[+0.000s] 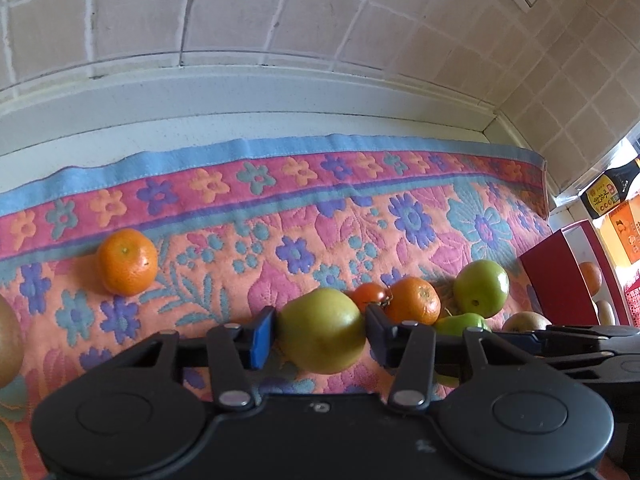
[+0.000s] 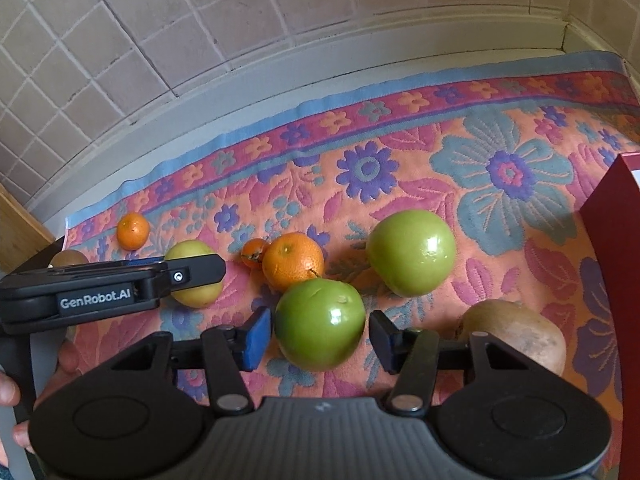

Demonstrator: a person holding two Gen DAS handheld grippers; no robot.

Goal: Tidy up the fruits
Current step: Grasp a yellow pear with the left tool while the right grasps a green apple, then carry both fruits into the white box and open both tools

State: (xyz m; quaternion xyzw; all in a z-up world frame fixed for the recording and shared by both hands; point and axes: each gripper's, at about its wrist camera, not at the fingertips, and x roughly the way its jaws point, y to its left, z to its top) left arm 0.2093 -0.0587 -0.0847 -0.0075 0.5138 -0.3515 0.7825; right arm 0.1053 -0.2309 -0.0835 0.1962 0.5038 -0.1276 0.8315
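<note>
Where left tool (image 1: 320, 334) straddles, yellow-green fruit (image 1: 322, 330) between fingers.

We see open cloth (image 2: 500, 168) behind the fruit, clear to the tiled wall (image 1: 280, 20); a tool could pass there. The middle is crowded: the left tool (image 1: 320, 332) straddles a yellow-green fruit (image 1: 322, 330), the right tool (image 2: 320, 334) a green apple (image 2: 320, 326), and the tools stand side by side with little gap. Just behind, a small tomato (image 2: 254, 253) and an orange (image 2: 293, 266) touch, and a second green apple (image 2: 412, 252) sits near. A brown pear (image 2: 516, 334) lies beside the right tool. The red box (image 2: 612, 280) walls off the right edge. Leftward, a lone orange (image 1: 127, 262) has free room around it.
</note>
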